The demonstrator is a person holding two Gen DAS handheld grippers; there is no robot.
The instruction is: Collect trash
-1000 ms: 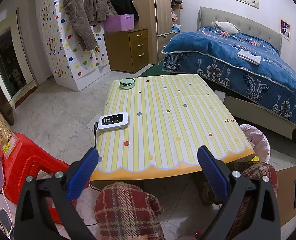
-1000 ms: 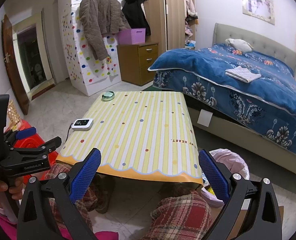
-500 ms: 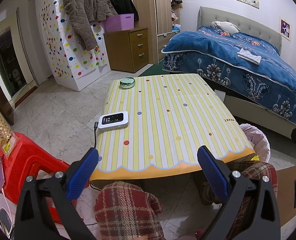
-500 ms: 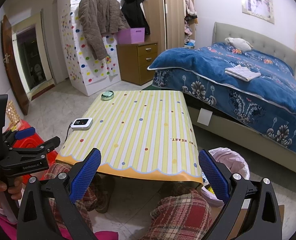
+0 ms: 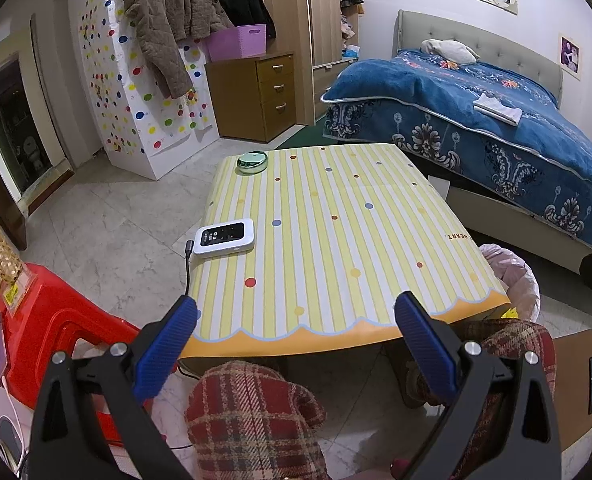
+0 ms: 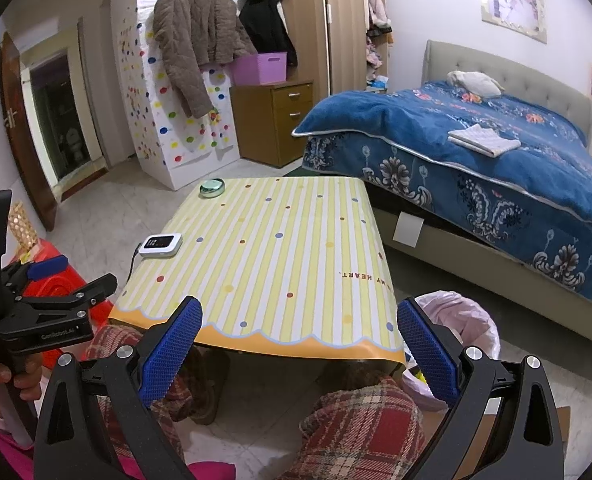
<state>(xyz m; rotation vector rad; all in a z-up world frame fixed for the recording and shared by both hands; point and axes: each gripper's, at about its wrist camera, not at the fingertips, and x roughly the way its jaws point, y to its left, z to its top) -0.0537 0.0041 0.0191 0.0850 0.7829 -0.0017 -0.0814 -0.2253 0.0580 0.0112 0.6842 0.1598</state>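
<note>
A trash bin lined with a pink bag (image 5: 514, 276) stands on the floor at the right front corner of the low table (image 5: 336, 240); it also shows in the right wrist view (image 6: 460, 320), with yellow scraps inside. No loose trash shows on the table. My left gripper (image 5: 296, 320) is open and empty, held before the table's near edge. My right gripper (image 6: 298, 326) is open and empty, also at the near edge. The left gripper's body shows at the left of the right wrist view (image 6: 52, 320).
On the yellow striped table lie a white device with a cable (image 5: 224, 237) and a round green tin (image 5: 252, 161). A red plastic stool (image 5: 48, 332) stands left. A blue bed (image 5: 496, 120) is right. My plaid-clad knees (image 5: 252, 412) are under the grippers.
</note>
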